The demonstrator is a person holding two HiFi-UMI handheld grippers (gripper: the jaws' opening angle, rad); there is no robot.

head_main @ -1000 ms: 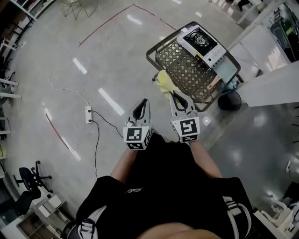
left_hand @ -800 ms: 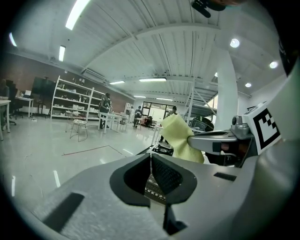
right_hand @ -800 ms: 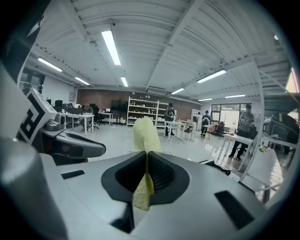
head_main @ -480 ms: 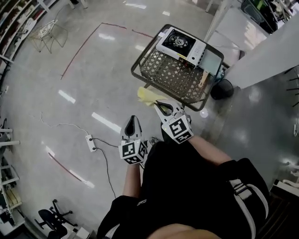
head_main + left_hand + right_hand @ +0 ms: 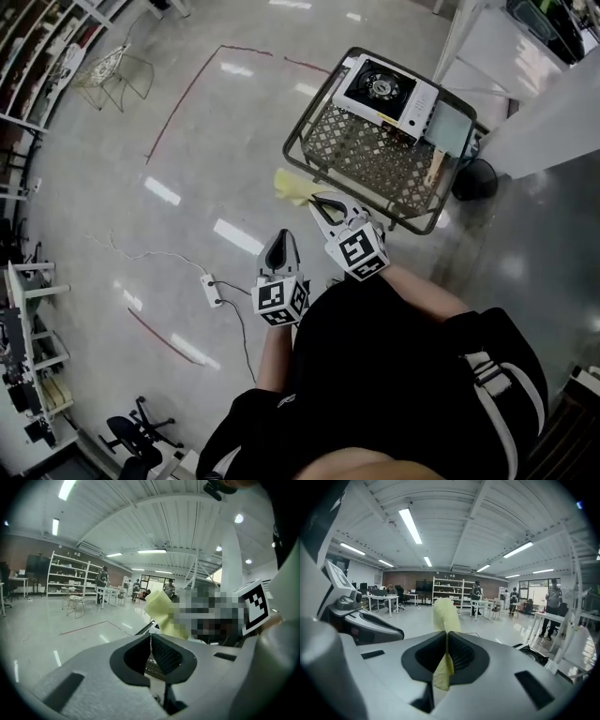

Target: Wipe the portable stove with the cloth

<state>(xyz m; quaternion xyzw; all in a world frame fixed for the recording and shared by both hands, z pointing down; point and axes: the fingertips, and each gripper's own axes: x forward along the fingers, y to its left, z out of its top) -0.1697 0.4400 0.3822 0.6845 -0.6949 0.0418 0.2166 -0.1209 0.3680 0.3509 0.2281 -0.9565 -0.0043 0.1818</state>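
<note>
Clearly, the right gripper [image 5: 446, 638] has its fingers [image 5: 461, 654] pressed together on a yellow cloth [image 5: 445, 613]. In the right gripper view a thin fold of the fabric runs down the seam between the two ribbed pads. One end sticks up past the tips and a smaller tail hangs out below, inside the dark opening. From the head view the same cloth [image 5: 292, 186] juts forward and to the left from the right gripper [image 5: 321, 200]. It is over the bare floor [image 5: 187, 122], just beside the near corner of a wire-mesh cart [image 5: 302, 157] and not touching it.

The left gripper [image 5: 150, 637] is closed with nothing held. In its own view the fingers [image 5: 165, 654] meet along a thin line and no fabric or other object sits between them. The cloth [image 5: 161, 615] shows only beyond them, in the other gripper. In the head view the left gripper [image 5: 279, 236] points forward over the floor, lower in frame and just to the left of the right one, the two apart from each other.

The portable stove [image 5: 386, 88] is white with a dark round burner. It rests on the far end of the cart's mesh top, well apart from both grippers and from the cloth. A power strip [image 5: 212, 289] with a trailing cord lies on the floor to the left of the person. A red line [image 5: 183, 103] is marked across the floor further out.
</note>
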